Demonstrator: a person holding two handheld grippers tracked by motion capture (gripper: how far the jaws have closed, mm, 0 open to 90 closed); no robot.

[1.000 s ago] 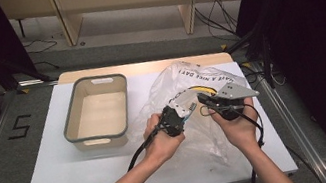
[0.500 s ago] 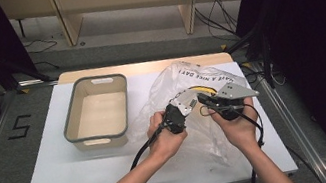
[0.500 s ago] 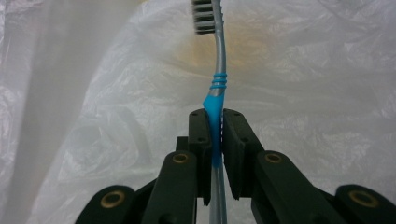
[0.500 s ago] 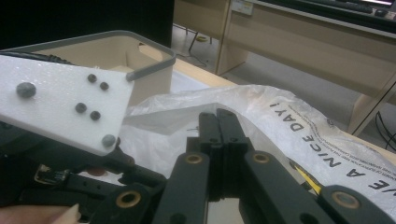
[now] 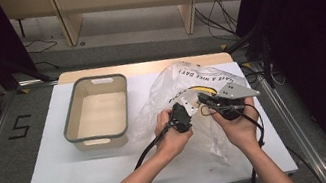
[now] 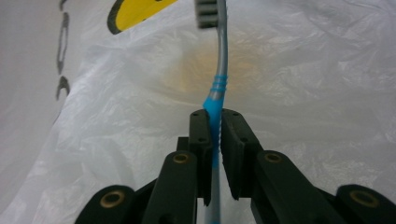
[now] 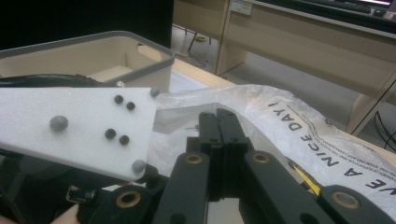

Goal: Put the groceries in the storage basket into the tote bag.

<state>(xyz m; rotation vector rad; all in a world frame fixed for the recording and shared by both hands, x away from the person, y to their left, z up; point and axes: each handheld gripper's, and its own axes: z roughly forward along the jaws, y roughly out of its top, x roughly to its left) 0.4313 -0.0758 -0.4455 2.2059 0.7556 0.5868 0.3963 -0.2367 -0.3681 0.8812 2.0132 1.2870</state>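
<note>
A toothbrush [image 6: 218, 56] with a blue and grey handle stands between the jaws of my left gripper [image 6: 215, 116], bristle head pointing away. The jaws have just been opening a little, and the handle is still between the pads. Behind it lies a clear plastic bag [image 6: 303, 93] with black print and a yellow mark. In the high view the left gripper [image 5: 186, 106] reaches into the bag [image 5: 184, 77] at the table's right half. My right gripper [image 5: 201, 99] faces it, jaws pressed together on the bag's edge [image 7: 289, 121]. In its own view the right gripper [image 7: 217, 116] shows no gap.
A beige bin with a grey rim [image 5: 71, 123] stands empty on the left of the white table [image 5: 65, 180]; it also sits behind the left gripper's white plate [image 7: 79, 130]. Wooden shelving and cables lie beyond the table's far edge.
The left hand has shifted slightly toward the right gripper. The right hand and the bag have stayed where they were.
</note>
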